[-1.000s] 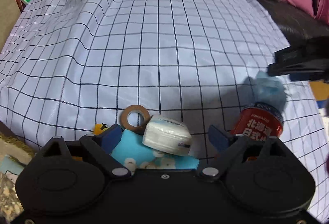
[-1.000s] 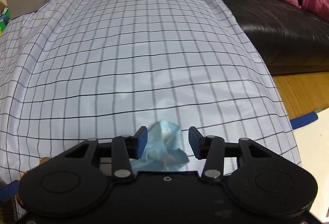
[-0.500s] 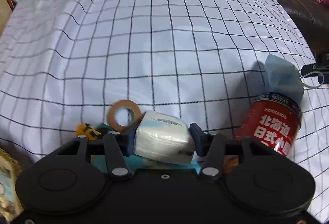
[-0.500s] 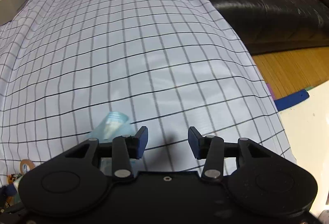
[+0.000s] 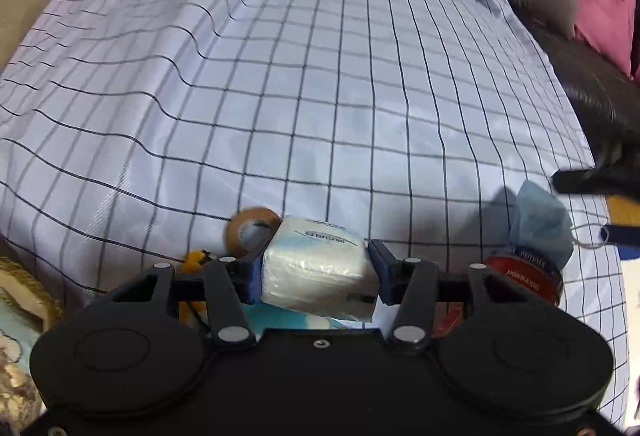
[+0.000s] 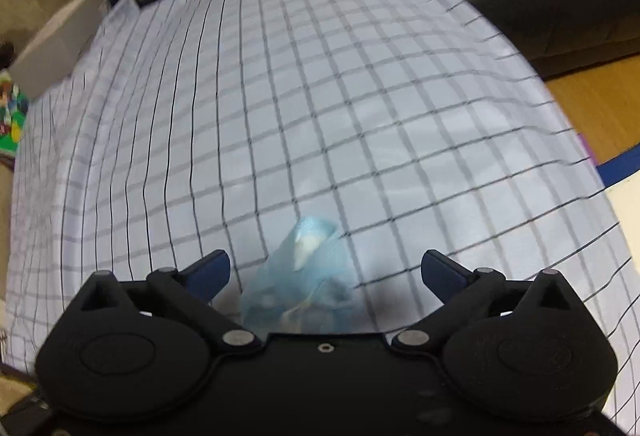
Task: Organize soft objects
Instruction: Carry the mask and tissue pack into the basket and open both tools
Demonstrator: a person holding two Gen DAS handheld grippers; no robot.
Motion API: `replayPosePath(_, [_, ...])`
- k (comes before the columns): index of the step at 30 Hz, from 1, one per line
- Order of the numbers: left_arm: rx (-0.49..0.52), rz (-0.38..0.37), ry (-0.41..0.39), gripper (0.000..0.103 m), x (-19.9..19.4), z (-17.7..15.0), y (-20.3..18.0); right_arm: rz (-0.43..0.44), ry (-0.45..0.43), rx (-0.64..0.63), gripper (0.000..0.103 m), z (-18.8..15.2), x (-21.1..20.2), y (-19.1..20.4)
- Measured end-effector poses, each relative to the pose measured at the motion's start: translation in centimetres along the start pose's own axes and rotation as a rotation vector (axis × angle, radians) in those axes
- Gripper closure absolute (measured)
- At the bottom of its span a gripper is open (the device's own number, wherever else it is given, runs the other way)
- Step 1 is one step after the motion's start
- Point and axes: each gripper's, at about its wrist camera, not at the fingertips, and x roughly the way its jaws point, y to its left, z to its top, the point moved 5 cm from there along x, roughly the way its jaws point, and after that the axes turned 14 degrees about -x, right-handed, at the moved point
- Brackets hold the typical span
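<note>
Your left gripper (image 5: 316, 272) has its jaws clamped on the white tissue pack (image 5: 318, 268), pads pressing both short sides — the pack sits at the near edge of the checked cloth (image 5: 320, 95), over a light-blue item I can't make out. A tape roll (image 5: 250, 230) lies just beside it, and a red can (image 5: 528, 278) stands to the right with a blue face mask (image 5: 540, 228) perched on top. Your right gripper (image 6: 324, 272) has just been opening: its jaws are spread wide, the mask (image 6: 300, 276) loose between them, untouched. So the mask looks released, and the pack is the step in hand. Next, lift the pack straight up, gently — it will squash — and carry it clear of the can.
</note>
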Motion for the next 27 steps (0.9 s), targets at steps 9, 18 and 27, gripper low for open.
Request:
replayPosePath(9, [0.009, -0.003, -0.039, 0.053, -1.8, 0.3, 1.0, -0.069, 0.082, -0.068, 0.024, -1.7, 3.3, 3.6])
replayPosePath(18, [0.002, 0.000, -0.069, 0.053, -4.1, 0.8, 2.2, -0.124, 0.059, 0.001, 0.054, -1.6, 1.3, 0.3])
replayPosePath(27, [0.024, 0.002, -0.087, 0.053, -8.6, 0.0, 4.3, -0.218, 0.078, -0.064, 0.055, -3.4, -2.8, -1.7])
